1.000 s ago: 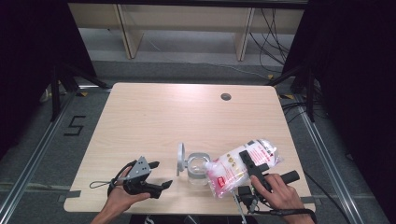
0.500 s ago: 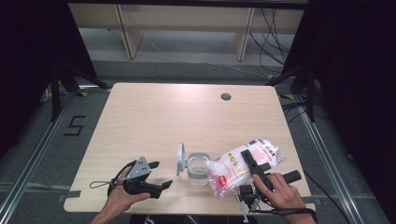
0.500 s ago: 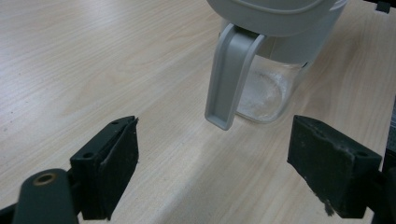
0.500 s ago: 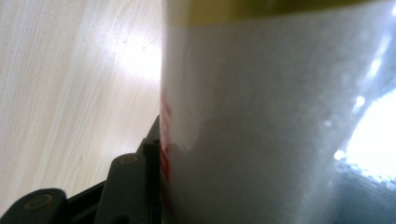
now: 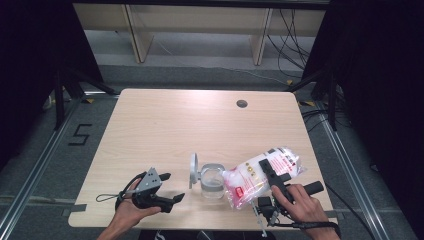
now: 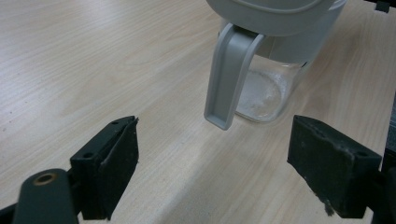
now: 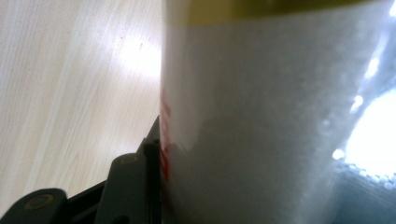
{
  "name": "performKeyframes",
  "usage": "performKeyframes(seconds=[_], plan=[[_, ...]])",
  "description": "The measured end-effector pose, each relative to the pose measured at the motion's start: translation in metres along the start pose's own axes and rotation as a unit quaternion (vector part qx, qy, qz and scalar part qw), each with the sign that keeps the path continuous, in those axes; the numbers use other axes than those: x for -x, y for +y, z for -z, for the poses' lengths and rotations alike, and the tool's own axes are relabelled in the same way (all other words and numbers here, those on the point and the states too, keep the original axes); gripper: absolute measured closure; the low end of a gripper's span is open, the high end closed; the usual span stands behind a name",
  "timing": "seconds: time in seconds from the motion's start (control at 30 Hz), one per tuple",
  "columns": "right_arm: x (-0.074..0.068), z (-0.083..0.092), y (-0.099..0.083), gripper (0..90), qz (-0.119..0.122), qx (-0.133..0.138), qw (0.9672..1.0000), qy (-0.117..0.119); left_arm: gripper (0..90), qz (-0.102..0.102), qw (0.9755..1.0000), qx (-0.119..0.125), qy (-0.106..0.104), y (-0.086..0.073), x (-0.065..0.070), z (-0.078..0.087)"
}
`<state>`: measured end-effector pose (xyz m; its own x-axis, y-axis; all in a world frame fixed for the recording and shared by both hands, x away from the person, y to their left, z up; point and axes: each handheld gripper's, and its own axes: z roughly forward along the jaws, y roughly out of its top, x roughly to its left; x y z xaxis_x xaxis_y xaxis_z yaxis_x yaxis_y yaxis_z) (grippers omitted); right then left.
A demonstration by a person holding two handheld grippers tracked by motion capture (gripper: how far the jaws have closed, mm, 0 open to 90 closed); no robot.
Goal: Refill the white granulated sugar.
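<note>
While the right gripper (image 5: 274, 176) clamps the bag (image 5: 260, 175) lower right (its jaws largely hidden), the left gripper (image 5: 170, 187) gapes empty beside the jar (image 5: 212, 182).

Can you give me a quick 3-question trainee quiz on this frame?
1. True or false: the right hand-held gripper grips the white bag and tilts it toward the jar.
2. The jar's grey lid is: A) shut on the jar, B) hinged open, standing at the jar's left, C) lying flat at the far edge of the table.
3. Fill in: the left hand-held gripper has its jaws ____, with nothing between the pads.

Key
1. True: its jaws clamp the bag, whose low end hangs by the jar's rim.
2. B.
3. Open: it points at the jar from the left, apart from it.
</note>
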<state>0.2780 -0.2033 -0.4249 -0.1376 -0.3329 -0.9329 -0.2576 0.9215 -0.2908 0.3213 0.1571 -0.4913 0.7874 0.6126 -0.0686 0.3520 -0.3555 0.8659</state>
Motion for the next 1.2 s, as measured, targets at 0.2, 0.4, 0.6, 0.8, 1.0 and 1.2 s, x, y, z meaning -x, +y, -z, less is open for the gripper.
performKeyframes(seconds=[0.2, 0.4, 0.6, 0.8, 1.0, 1.2], plan=[[-0.0023, 0.0009, 0.0026, 52.3, -0.005, 0.003, 1.0000, 0.004, 15.9, 0.003, 1.0000, -0.001, 0.000, 0.0001, -0.0001, 0.0004], [-0.0019, -0.0023, 0.0053, 52.4, -0.009, 0.007, 0.9999, 0.003, 15.9, 0.001, 1.0000, 0.000, -0.001, 0.0000, -0.0001, -0.0001], [-0.0011, -0.0019, 0.0012, 52.4, 0.002, -0.002, 1.0000, 0.005, 15.9, 0.004, 1.0000, -0.001, -0.001, 0.0000, 0.0000, 0.0001], [-0.0032, 0.0021, 0.0029, 52.6, -0.004, 0.000, 1.0000, 0.005, 15.9, 0.003, 1.0000, -0.001, 0.000, 0.0000, 0.0000, 0.0005], [-0.0003, 0.0010, 0.0074, 52.7, 0.017, 0.002, 0.9998, 0.009, 15.9, 0.000, 1.0000, -0.003, -0.002, 0.0002, -0.0004, 0.0003], [0.0010, -0.0029, 0.0074, 52.9, 0.029, 0.001, 0.9995, 0.009, 15.9, -0.001, 1.0000, -0.002, 0.001, 0.0002, -0.0009, 0.0006]])
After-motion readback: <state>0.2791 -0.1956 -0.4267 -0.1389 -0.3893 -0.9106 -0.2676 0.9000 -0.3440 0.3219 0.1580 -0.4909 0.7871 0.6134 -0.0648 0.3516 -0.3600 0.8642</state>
